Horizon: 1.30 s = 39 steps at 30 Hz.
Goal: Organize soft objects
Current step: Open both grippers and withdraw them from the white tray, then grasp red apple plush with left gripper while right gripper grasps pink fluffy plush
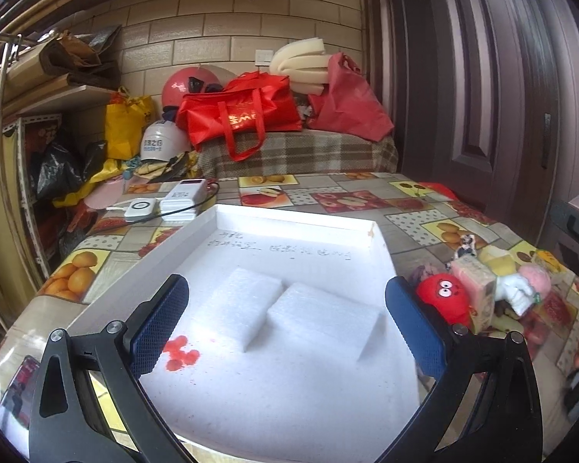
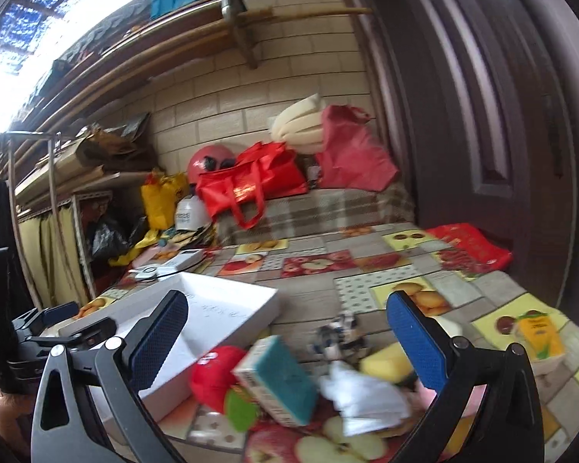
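Observation:
A white foam tray [image 1: 295, 220] lies on the fruit-print table and holds two white foam blocks [image 1: 251, 308] [image 1: 324, 318]. My left gripper [image 1: 285, 324] is open and empty above them. To the tray's right lies a pile: a red plush toy [image 1: 442, 297], a tissue pack [image 1: 476, 289], a white toy [image 1: 515, 289] and a pink plush [image 1: 536, 276]. My right gripper [image 2: 287, 341] is open and empty above that pile: the red plush [image 2: 212, 374], a teal-faced pack [image 2: 280, 378], a white toy [image 2: 366, 393] and a yellow sponge [image 2: 386, 362]. The tray [image 2: 227, 297] lies to its left.
A power bank [image 1: 183, 195] and a white charger puck [image 1: 139, 208] with cables lie behind the tray. A yellow tissue pack [image 2: 538, 337] sits at the table's right. A red bag [image 2: 474, 247] lies at the far right edge. A cluttered bench and a dark door stand behind.

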Each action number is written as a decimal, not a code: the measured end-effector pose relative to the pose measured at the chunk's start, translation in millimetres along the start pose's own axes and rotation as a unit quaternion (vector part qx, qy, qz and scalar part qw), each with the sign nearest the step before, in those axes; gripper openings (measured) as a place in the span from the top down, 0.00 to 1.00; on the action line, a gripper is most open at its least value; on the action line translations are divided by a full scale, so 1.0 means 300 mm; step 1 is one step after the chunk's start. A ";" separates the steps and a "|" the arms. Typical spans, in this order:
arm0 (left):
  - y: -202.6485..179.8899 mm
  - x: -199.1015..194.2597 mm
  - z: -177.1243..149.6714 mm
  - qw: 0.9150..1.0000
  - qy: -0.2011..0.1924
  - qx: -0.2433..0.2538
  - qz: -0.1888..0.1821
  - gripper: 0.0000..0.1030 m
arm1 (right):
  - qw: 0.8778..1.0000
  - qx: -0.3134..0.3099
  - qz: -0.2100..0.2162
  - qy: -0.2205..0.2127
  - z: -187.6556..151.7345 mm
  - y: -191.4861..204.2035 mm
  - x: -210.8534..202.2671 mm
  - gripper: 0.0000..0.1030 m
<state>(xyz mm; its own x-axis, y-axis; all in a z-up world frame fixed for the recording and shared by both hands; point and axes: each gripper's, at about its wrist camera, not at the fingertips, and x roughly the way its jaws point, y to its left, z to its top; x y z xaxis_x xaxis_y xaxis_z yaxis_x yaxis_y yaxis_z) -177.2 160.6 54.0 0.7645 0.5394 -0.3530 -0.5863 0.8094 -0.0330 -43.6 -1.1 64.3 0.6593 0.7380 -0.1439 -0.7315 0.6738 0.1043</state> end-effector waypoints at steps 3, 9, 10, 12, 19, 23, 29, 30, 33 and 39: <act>-0.071 0.003 0.001 0.999 0.007 0.025 -0.047 0.00 | 0.997 0.026 -0.065 0.029 0.007 -0.170 -0.012 0.00; -0.258 0.043 0.002 0.990 0.041 0.094 -0.097 0.00 | 0.984 0.100 -0.116 0.096 -0.006 -0.457 -0.017 0.00; -0.277 0.057 -0.001 0.989 0.050 0.103 -0.096 0.00 | 0.982 0.103 -0.123 0.100 -0.007 -0.477 -0.020 0.00; -0.300 0.081 -0.004 0.986 0.065 0.109 -0.106 0.00 | 0.979 0.122 -0.124 0.103 -0.012 -0.510 -0.031 0.00; -0.373 0.152 -0.007 0.983 0.092 0.129 -0.096 0.07 | 0.970 0.187 -0.104 0.115 -0.040 -0.580 -0.038 0.00; -0.416 0.189 -0.017 0.979 0.111 0.153 -0.080 0.28 | 0.970 0.197 -0.095 0.106 -0.043 -0.591 -0.052 0.00; -0.435 0.229 -0.035 0.973 0.139 0.171 -0.070 0.32 | 0.975 0.170 -0.072 0.123 -0.034 -0.558 -0.025 0.00; -0.433 0.233 -0.034 0.973 0.142 0.169 -0.073 0.32 | 0.976 0.159 -0.066 0.133 -0.033 -0.544 -0.012 0.00; -0.445 0.246 -0.037 0.970 0.151 0.171 -0.087 0.32 | 0.976 0.118 -0.048 0.178 -0.037 -0.490 0.051 0.00; -0.455 0.217 -0.031 0.970 0.130 0.176 -0.104 0.57 | 0.942 0.101 0.001 0.321 -0.119 -0.441 0.226 0.25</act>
<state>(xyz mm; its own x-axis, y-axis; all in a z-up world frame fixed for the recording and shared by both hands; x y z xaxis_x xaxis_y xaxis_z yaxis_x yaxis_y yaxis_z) -49.9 83.0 27.0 0.7365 0.3153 -0.5984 -0.2629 0.9486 0.1763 91.6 -41.5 5.8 0.3702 0.6082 -0.7022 -0.6415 0.7141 0.2802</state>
